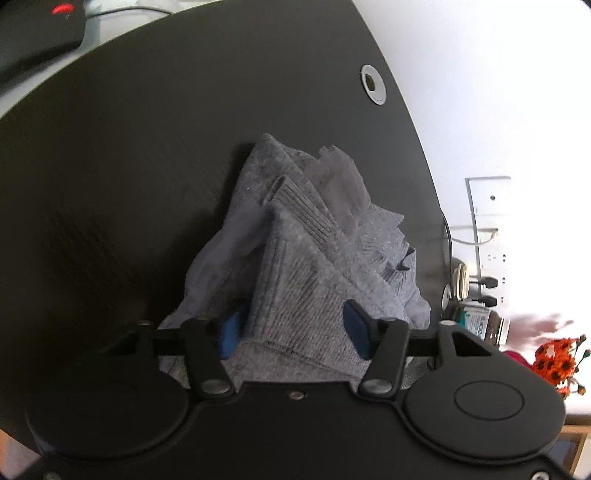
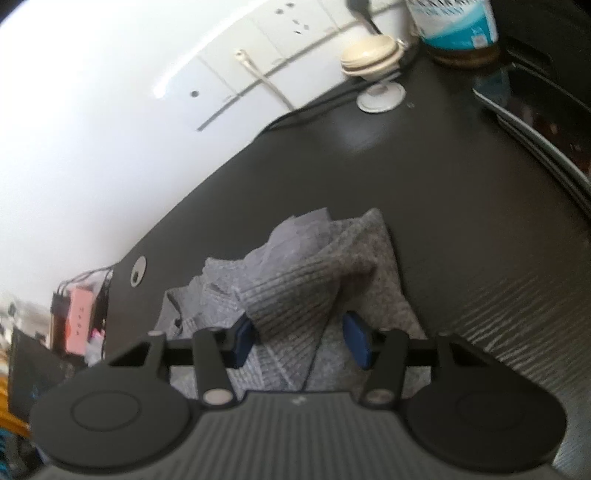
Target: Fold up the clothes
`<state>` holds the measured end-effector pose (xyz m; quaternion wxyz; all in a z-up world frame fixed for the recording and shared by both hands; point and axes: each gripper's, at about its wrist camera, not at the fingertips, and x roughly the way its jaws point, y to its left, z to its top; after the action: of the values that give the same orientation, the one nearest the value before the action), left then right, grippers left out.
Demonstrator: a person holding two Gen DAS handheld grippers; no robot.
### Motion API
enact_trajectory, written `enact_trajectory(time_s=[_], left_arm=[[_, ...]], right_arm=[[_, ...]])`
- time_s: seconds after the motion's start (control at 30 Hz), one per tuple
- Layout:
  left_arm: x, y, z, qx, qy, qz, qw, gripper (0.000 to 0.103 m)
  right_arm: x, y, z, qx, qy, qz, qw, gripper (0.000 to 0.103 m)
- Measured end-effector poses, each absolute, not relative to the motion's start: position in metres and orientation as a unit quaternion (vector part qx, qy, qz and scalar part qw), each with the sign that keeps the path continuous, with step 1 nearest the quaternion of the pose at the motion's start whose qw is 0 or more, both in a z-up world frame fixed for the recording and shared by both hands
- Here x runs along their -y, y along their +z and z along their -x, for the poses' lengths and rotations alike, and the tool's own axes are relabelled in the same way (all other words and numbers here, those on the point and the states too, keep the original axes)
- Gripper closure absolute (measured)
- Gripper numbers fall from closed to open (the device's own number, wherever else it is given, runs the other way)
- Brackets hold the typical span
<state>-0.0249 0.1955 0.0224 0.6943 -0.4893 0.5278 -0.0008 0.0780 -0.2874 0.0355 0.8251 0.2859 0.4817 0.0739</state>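
A grey knitted garment (image 1: 295, 258) lies crumpled on a dark table (image 1: 129, 166), with ribbed folds and a thin paler layer sticking up at the back. In the left wrist view my left gripper (image 1: 292, 331) is shut on a thick raised fold at the garment's near edge, which fills the space between the blue pads (image 1: 229, 332). In the right wrist view the same garment (image 2: 295, 288) is bunched up into a ridge. My right gripper (image 2: 299, 340) is shut on that ridge, which stands up between its blue pads (image 2: 356, 339).
The table edge curves close behind the garment, with a cable grommet (image 1: 373, 84) in it. A jar (image 1: 480, 325), orange flowers (image 1: 557, 362) and wall sockets stand off to the right. In the right wrist view are a jar (image 2: 458, 26), a cream round object (image 2: 371, 57) and a pink box (image 2: 79, 314).
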Motion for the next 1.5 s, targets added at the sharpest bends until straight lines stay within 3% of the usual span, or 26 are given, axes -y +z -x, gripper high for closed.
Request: enact_trajectory(time_s=[0.03, 0.07, 0.17, 0.27, 0.33, 0.63, 1.0, 1.43, 1.5], left_arm=[[-0.195, 0.023, 0.026, -0.523, -0.002, 0.491, 0.697, 0.088], [-0.195, 0.023, 0.025, -0.518, -0.003, 0.493, 0.699, 0.097], [-0.198, 0.025, 0.027, -0.507, 0.003, 0.504, 0.7, 0.097], [-0.203, 0.033, 0.03, -0.488, 0.0, 0.519, 0.702, 0.098], [-0.205, 0.04, 0.032, -0.473, -0.006, 0.527, 0.706, 0.098], [-0.208, 0.076, 0.032, -0.398, -0.043, 0.541, 0.739, 0.098], [-0.209, 0.087, 0.003, -0.382, -0.051, 0.543, 0.746, 0.098], [-0.214, -0.005, -0.054, -0.452, 0.057, 0.556, 0.696, 0.097], [-0.217, -0.004, -0.063, -0.449, 0.06, 0.564, 0.691, 0.088]], right_arm=[[0.286, 0.036, -0.079, -0.481, 0.071, -0.283, 0.827, 0.051], [0.285, 0.036, -0.08, -0.48, 0.069, -0.281, 0.828, 0.051], [0.281, 0.039, -0.08, -0.475, 0.059, -0.261, 0.838, 0.054], [0.285, 0.044, -0.077, -0.464, 0.048, -0.26, 0.845, 0.086], [0.29, 0.048, -0.072, -0.453, 0.045, -0.271, 0.848, 0.097], [0.318, 0.086, -0.049, -0.363, 0.076, -0.335, 0.866, 0.098], [0.314, 0.111, -0.066, -0.318, 0.084, -0.341, 0.881, 0.098], [0.29, 0.036, -0.137, -0.379, 0.022, -0.312, 0.871, 0.098], [0.289, 0.031, -0.146, -0.378, 0.02, -0.31, 0.872, 0.097]])
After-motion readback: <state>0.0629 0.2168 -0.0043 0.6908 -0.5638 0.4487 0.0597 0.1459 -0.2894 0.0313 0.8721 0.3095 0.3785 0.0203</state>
